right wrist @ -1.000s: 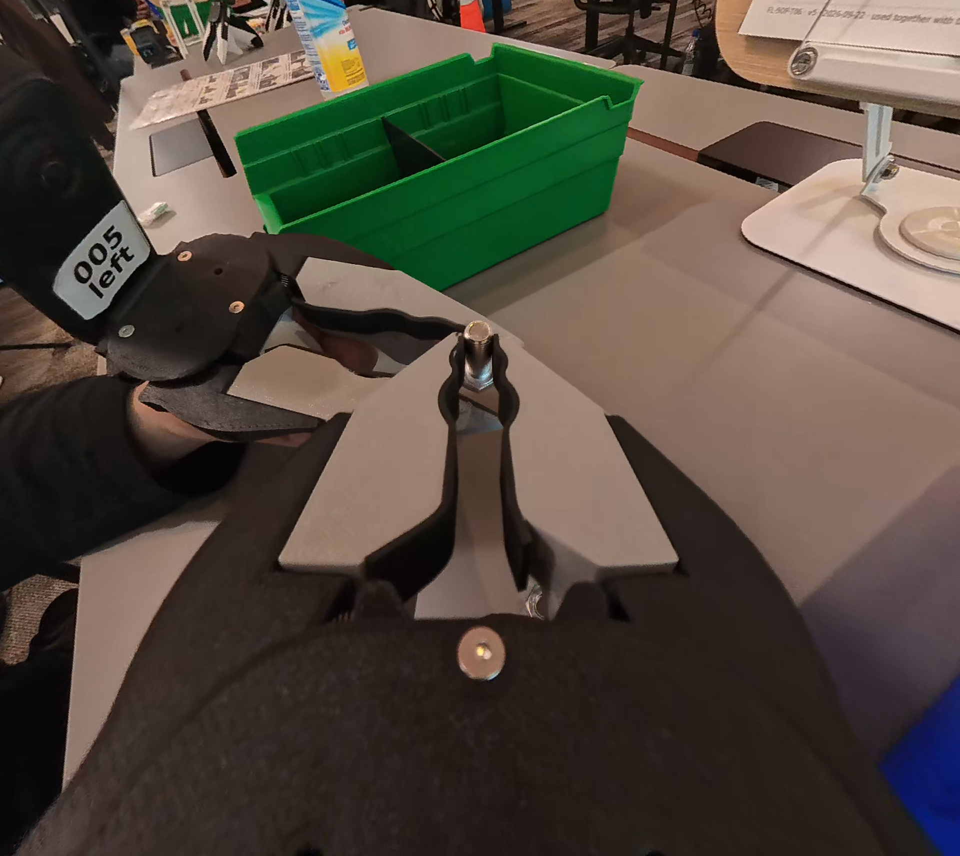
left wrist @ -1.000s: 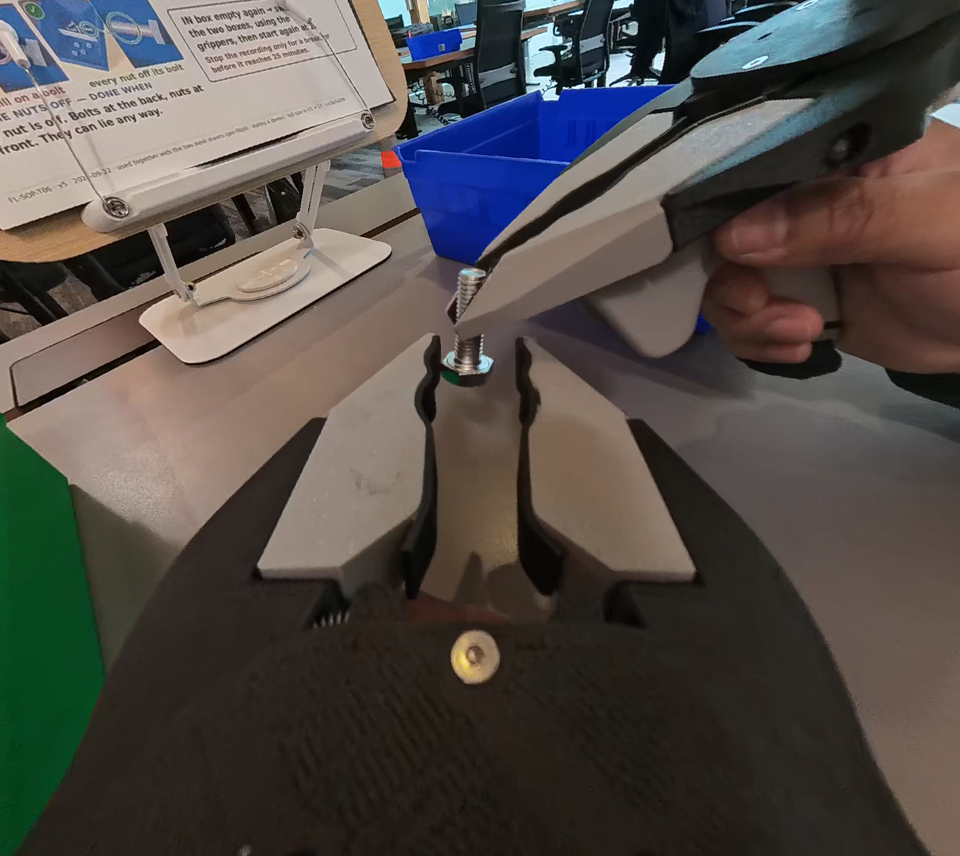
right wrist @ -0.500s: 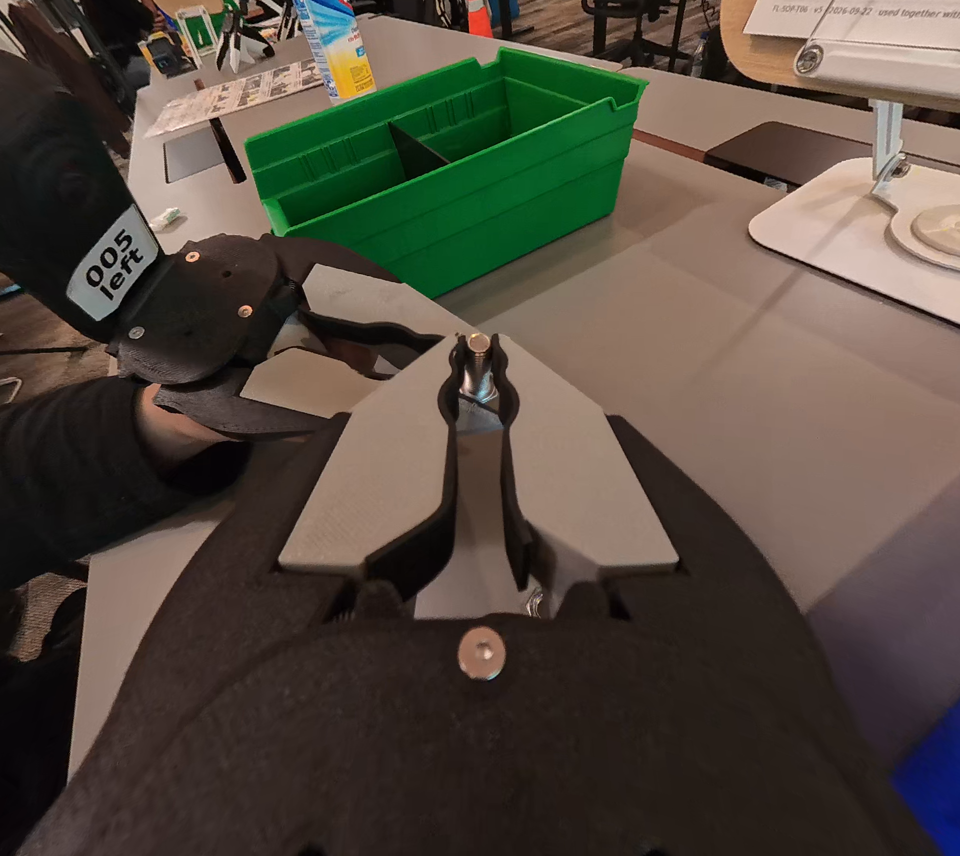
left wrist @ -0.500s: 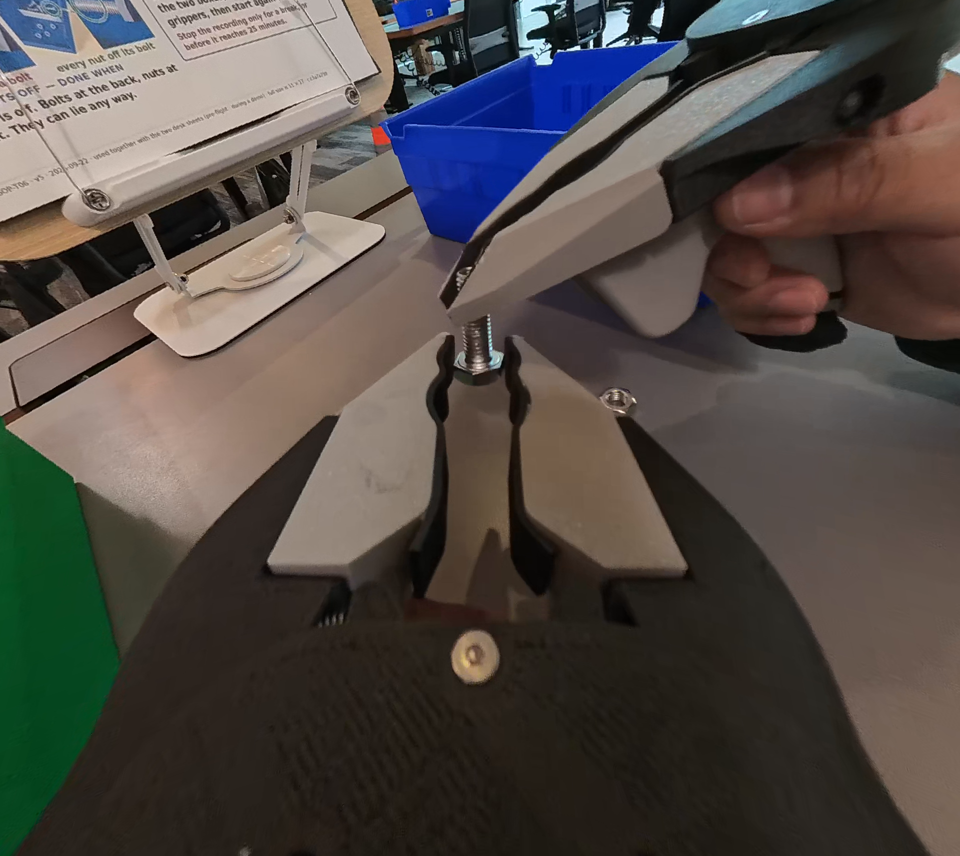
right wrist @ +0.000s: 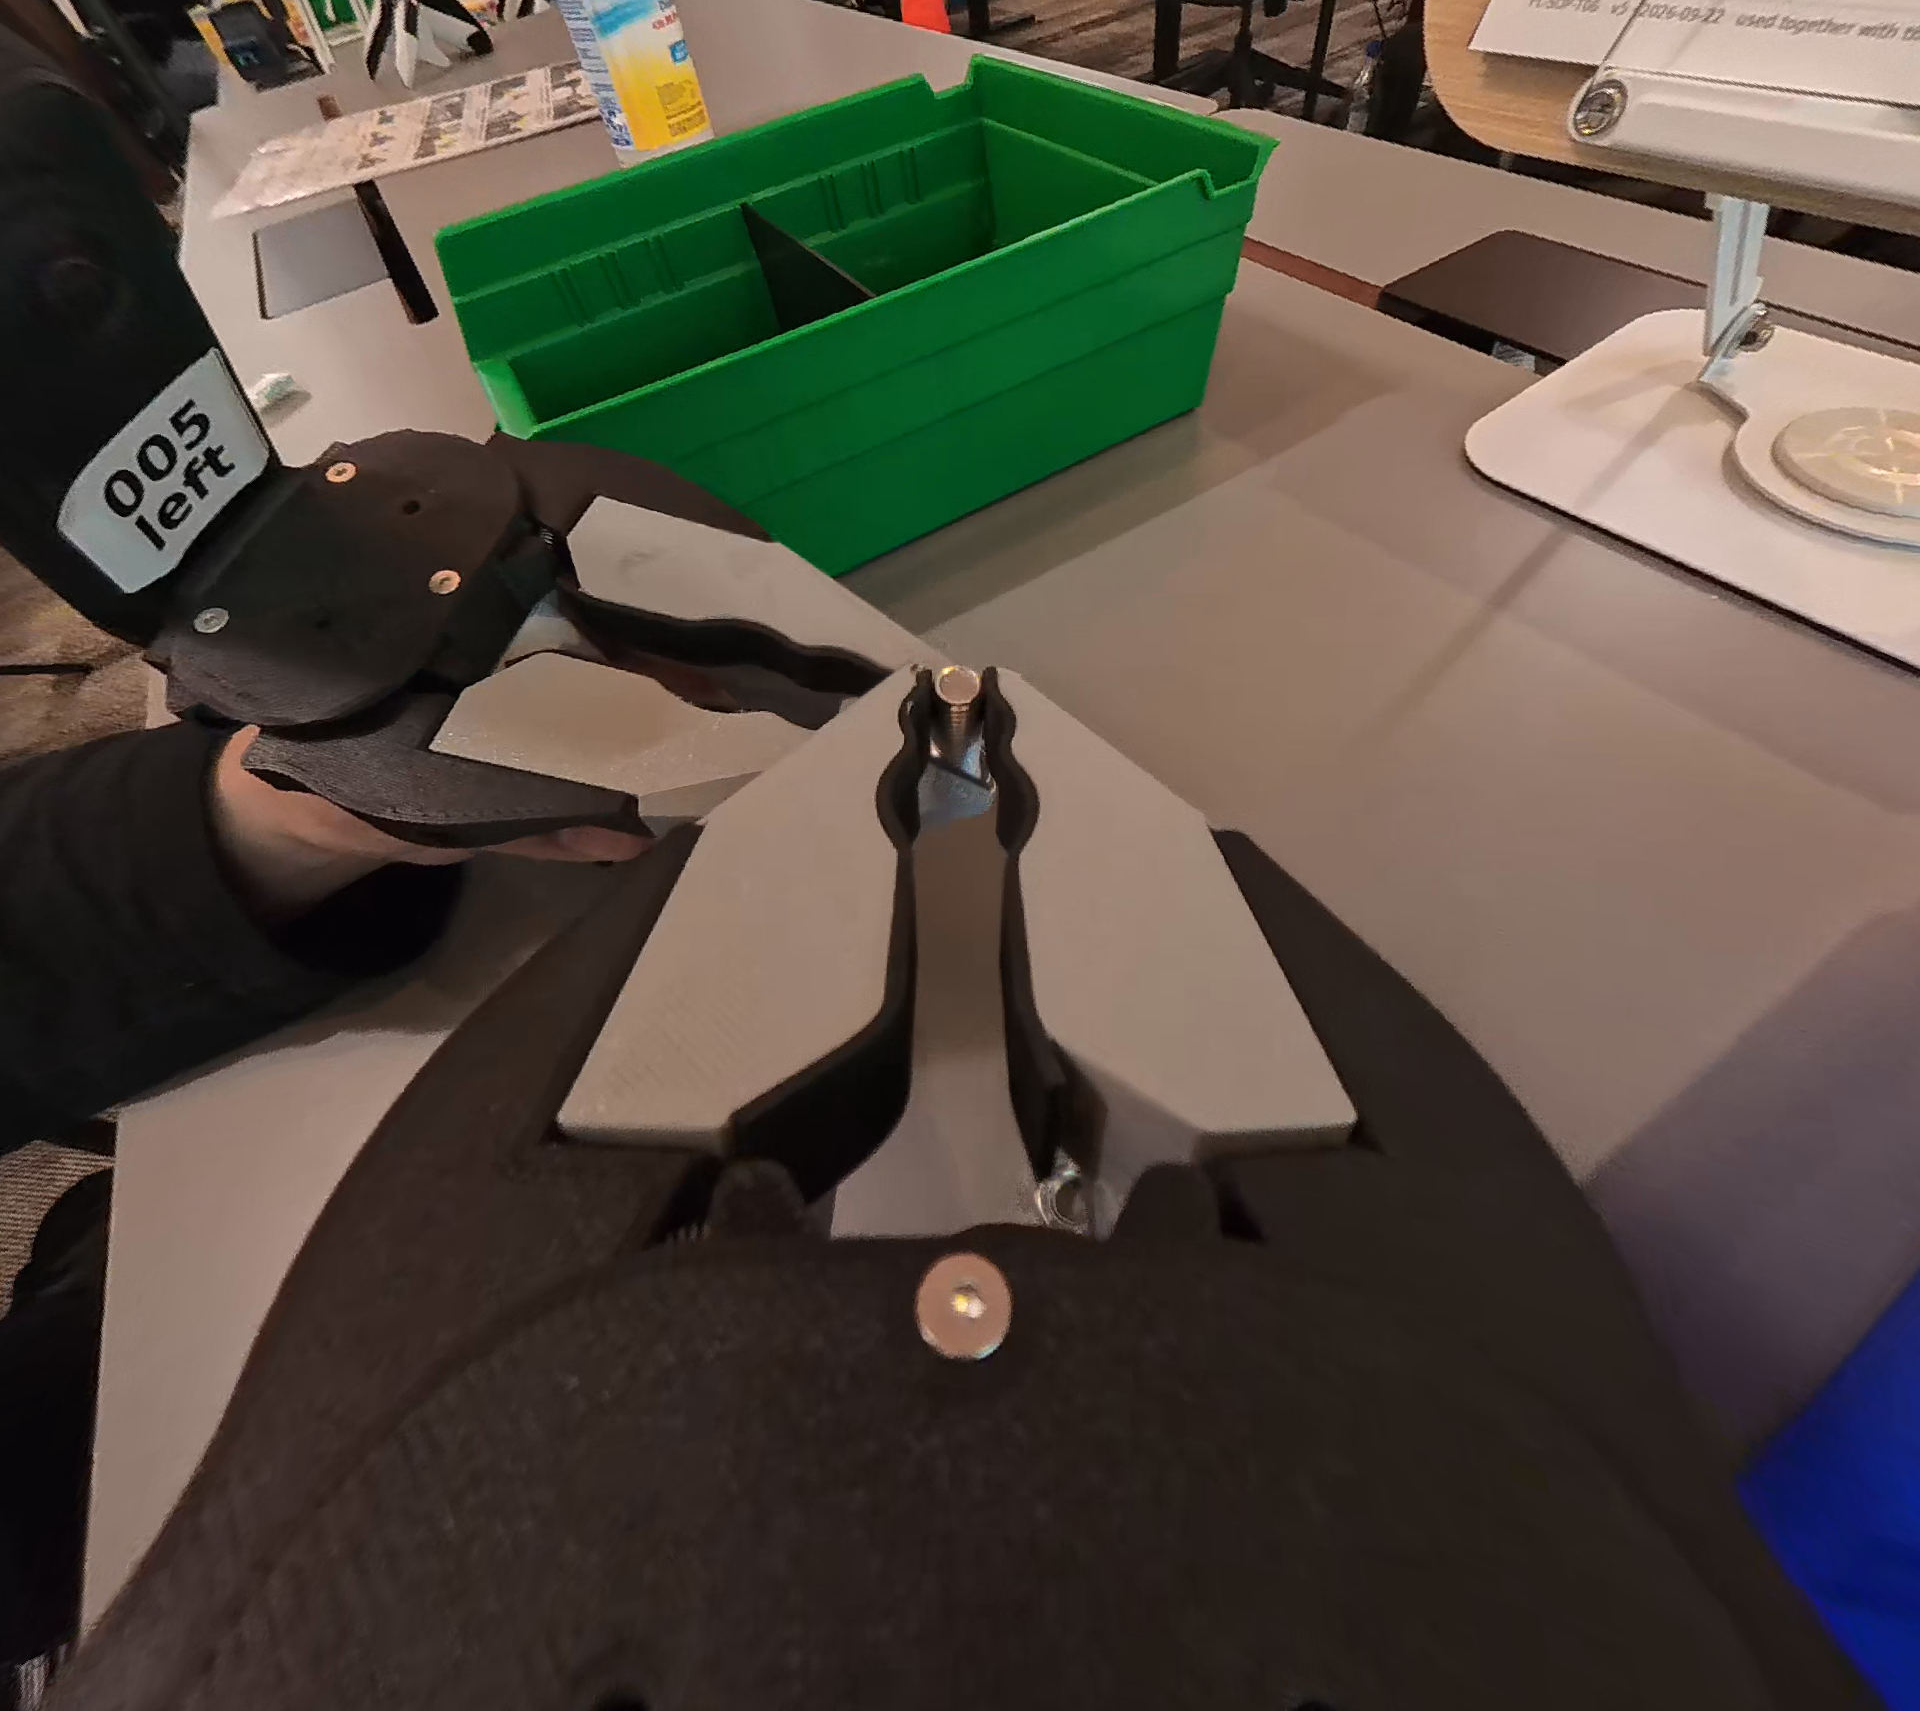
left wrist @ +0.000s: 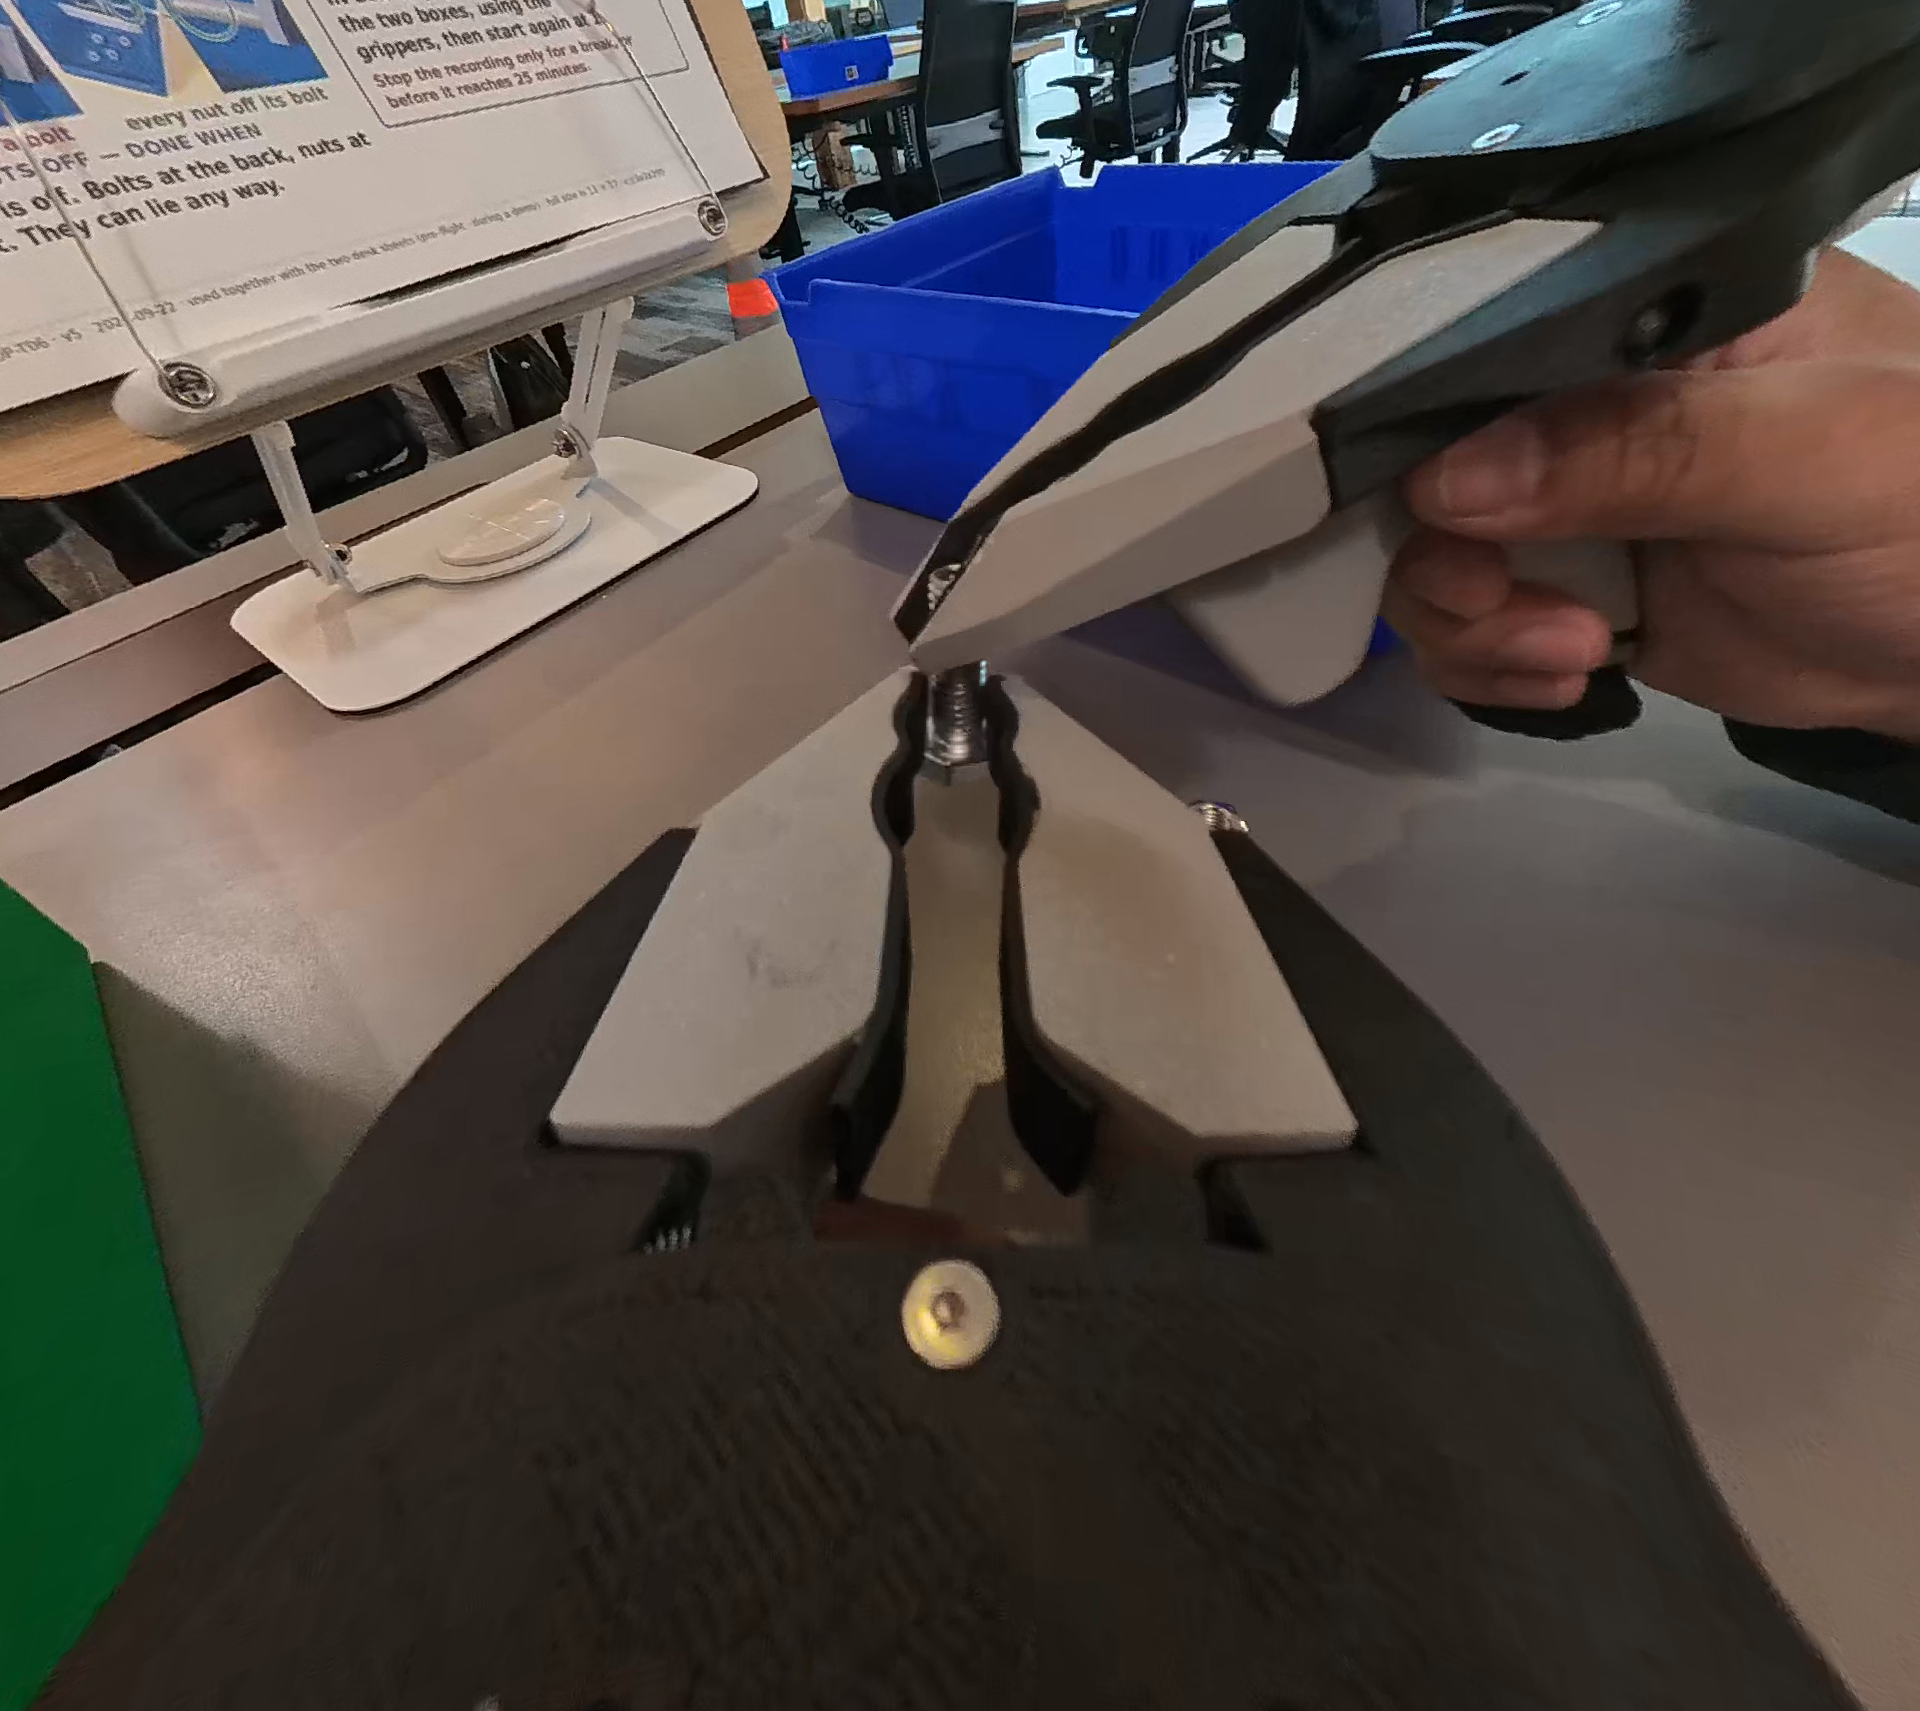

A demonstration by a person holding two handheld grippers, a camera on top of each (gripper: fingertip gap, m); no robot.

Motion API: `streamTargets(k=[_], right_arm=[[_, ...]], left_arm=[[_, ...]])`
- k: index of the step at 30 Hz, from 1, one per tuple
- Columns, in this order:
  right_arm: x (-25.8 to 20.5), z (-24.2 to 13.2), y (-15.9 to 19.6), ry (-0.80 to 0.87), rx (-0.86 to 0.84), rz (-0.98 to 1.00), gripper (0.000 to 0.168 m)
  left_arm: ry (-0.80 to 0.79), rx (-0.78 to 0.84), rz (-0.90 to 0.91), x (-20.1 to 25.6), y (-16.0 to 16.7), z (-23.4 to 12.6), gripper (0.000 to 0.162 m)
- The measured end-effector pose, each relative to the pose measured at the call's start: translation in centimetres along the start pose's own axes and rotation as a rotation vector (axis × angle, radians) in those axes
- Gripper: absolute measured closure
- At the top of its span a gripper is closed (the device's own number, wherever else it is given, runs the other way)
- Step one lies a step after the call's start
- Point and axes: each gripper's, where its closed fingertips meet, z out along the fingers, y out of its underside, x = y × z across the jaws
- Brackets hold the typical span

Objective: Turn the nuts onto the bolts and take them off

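Office background with chairs and desks is showing behind a grey desk (left wrist: 520, 830). Bolt (left wrist: 954, 711) is standing upright, long axis vertical, head end down between the left tongs (left wrist: 951, 742), threaded end up. Nut (left wrist: 951, 745) is sitting on the thread at the level of the left tips. Left tongs are pinching nearly closed around that low part; whether they are gripping the nut or the bolt head under it, I cannot tell. Right tongs (right wrist: 956, 731) are coming in from the right and above, tilted down, also nearly closed, clamping the top of the bolt (right wrist: 956, 711), shank end poking out past the tips. So both tongs are meeting on the same vertical axis, right above left, almost touching each other. Judgement: the next turn depends on keeping that axis straight between the two grips; right tongs are the ones on the free threaded end.

Second loose nut (left wrist: 1221, 818) is lying on the desk just right of the left tongs. Blue bin (left wrist: 935, 373) is sitting behind, green bin (right wrist: 852, 404) to the left, white document stand (left wrist: 468, 549) further back.
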Motion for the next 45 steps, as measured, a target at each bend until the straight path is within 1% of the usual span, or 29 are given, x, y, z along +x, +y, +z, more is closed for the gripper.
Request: streamTargets(k=[10, 14, 19, 23, 30, 32, 35, 39, 42, 45], right_arm=[[0.0, 0.2, 0.4, -0.001, -0.020, -0.006, 0.162], [-0.1, 0.3, 0.6, 0.003, -0.028, -0.032, 0.162], [-0.3, 0.2, 0.3, 0.009, -0.014, -0.054, 0.162], [-0.3, 0.0, 0.0, 0.014, -0.001, -0.061, 0.162], [-0.4, 0.3, 0.4, -0.042, -0.006, -0.005, 0.162], [-0.4, 0.1, 0.3, -0.059, 0.003, 0.022, 0.157], [0.3, -0.2, 0.2, -0.028, 0.005, 0.034, 0.145], [0.0, -0.3, 1.2, -0.037, -0.044, 0.016, 0.141], [-0.6, -0.3, 3.2, -0.062, -0.110, -0.021, 0.139], [-0.2, -1.0, 5.3, -0.012, -0.178, -0.102, 0.138]], left_arm=[[0.051, -0.043, -0.051, 0.2, 0.7, 0.0, 0.155], [0.096, -0.041, -0.130, 0.5, 0.7, 0.0, 0.155], [0.076, -0.025, -0.103, 0.4, 0.5, -0.2, 0.155], [0.094, -0.018, -0.141, 0.3, 0.4, -0.3, 0.154], [0.070, -0.055, -0.084, 0.2, 0.9, -0.2, 0.155], [0.039, -0.049, -0.092, -0.5, 0.9, -0.3, 0.155], [0.007, -0.027, -0.130, -1.6, 0.8, -0.6, 0.155], [-0.033, 0.009, -0.153, -2.8, 0.5, -1.0, 0.155], [-0.014, 0.025, -0.178, -2.9, 0.3, -1.2, 0.155], [0.038, 0.044, -0.193, -2.5, 0.0, -1.3, 0.155]])
